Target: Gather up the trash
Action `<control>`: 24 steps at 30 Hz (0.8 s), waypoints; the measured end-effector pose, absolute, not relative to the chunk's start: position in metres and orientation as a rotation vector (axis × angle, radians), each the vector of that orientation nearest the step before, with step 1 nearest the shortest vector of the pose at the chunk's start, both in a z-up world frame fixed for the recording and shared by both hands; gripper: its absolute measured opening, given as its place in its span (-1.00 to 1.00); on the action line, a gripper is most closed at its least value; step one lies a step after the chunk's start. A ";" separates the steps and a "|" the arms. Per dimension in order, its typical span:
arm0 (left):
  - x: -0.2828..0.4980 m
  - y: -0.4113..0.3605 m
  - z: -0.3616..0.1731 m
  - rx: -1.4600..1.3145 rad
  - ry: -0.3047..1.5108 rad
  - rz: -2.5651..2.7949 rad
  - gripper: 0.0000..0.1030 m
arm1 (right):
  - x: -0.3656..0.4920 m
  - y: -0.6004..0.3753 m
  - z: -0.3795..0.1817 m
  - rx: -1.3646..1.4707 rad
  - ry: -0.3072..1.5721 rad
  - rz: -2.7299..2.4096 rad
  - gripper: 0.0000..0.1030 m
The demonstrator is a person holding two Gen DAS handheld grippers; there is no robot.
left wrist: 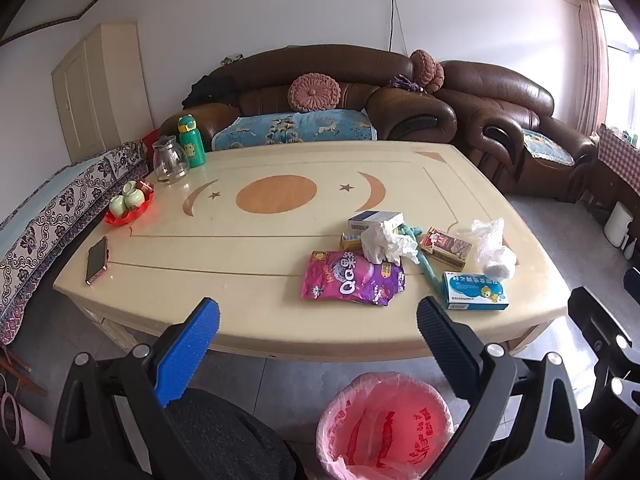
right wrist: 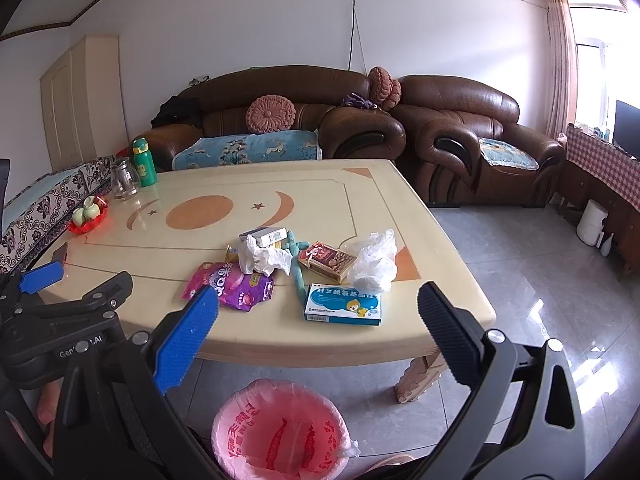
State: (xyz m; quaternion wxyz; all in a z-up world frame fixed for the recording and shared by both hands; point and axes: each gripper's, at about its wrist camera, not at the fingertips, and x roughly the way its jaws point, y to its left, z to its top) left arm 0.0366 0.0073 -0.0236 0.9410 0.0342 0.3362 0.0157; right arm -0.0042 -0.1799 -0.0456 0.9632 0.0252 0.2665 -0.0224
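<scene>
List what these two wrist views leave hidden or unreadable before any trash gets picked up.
- Bin contents: both views, the pink liner's folds hide the bottom.
- Yellow box: both views, mostly covered by the crumpled tissue.
- Print on the blue medicine box: too small to read.
- Phone: right wrist view, partly hidden behind the left gripper.
- Contents of the clear plastic bag: unclear.
</scene>
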 end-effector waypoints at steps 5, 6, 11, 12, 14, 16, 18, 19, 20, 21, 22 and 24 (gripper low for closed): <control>0.047 0.008 -0.030 0.069 0.712 0.032 0.88 | 0.007 -0.182 -0.050 0.055 0.559 -0.043 0.89; 0.048 0.008 -0.031 0.071 0.715 0.033 0.88 | 0.009 -0.182 -0.051 0.056 0.563 -0.043 0.89; 0.062 0.007 -0.038 0.077 0.740 0.038 0.88 | 0.019 -0.185 -0.056 0.060 0.582 -0.045 0.89; 0.065 0.006 -0.040 0.078 0.744 0.040 0.88 | 0.021 -0.186 -0.057 0.062 0.586 -0.045 0.89; 0.070 0.005 -0.043 0.081 0.750 0.040 0.88 | 0.026 -0.188 -0.058 0.063 0.593 -0.047 0.89; 0.074 0.006 -0.045 0.084 0.754 0.043 0.88 | 0.030 -0.189 -0.060 0.064 0.600 -0.049 0.89; 0.078 0.005 -0.047 0.086 0.757 0.044 0.88 | 0.035 -0.191 -0.062 0.067 0.607 -0.050 0.89; 0.080 0.005 -0.049 0.087 0.759 0.042 0.88 | 0.037 -0.192 -0.063 0.068 0.609 -0.050 0.89; 0.083 0.005 -0.050 0.087 0.763 0.043 0.88 | 0.040 -0.193 -0.064 0.069 0.613 -0.050 0.89; 0.086 0.005 -0.052 0.087 0.767 0.041 0.88 | 0.043 -0.193 -0.065 0.069 0.617 -0.050 0.89; 0.089 0.005 -0.053 0.086 0.773 0.034 0.88 | 0.046 -0.194 -0.067 0.070 0.622 -0.049 0.89; 0.097 0.008 -0.057 0.076 0.798 0.017 0.88 | 0.051 -0.195 -0.071 0.069 0.628 -0.049 0.89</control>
